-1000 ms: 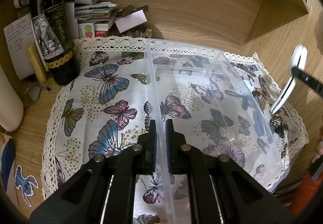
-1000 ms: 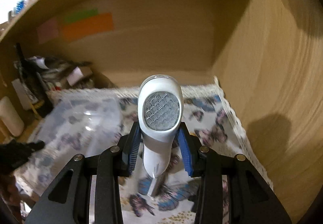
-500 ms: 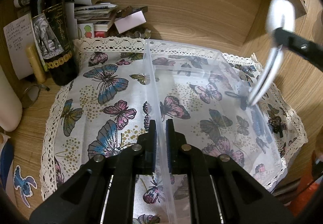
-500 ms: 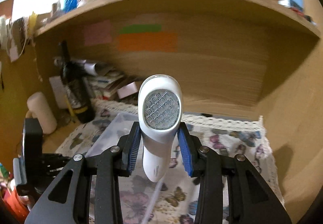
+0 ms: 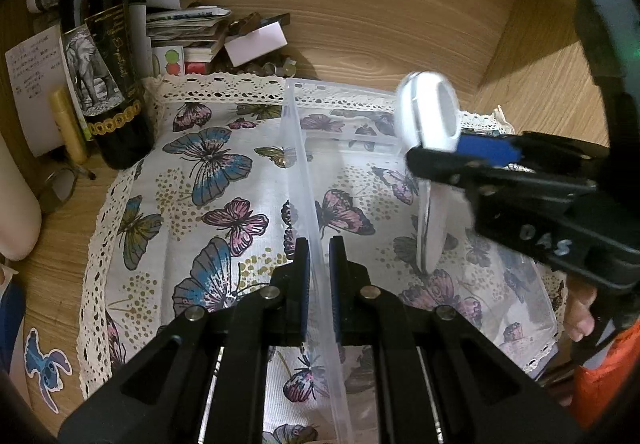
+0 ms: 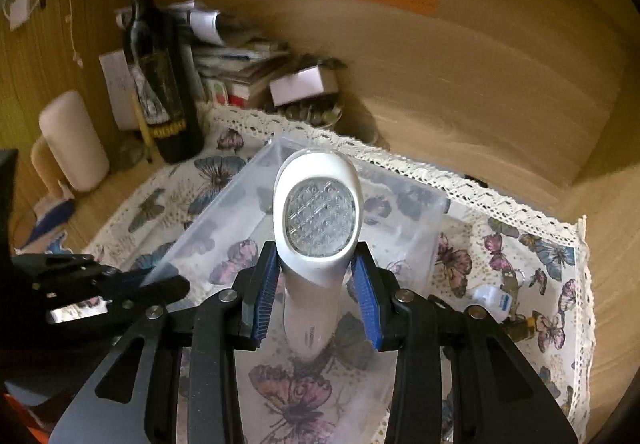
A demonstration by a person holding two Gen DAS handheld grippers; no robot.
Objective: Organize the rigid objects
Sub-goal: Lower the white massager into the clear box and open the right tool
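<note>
With the left gripper (image 5: 319, 276) pinched on the bin (image 5: 298, 148) wall and the right gripper (image 6: 316, 298) clamping the white device (image 6: 318, 216) over it, a tilted release could, seemingly, knock the thin wall and skid the bin.
</note>
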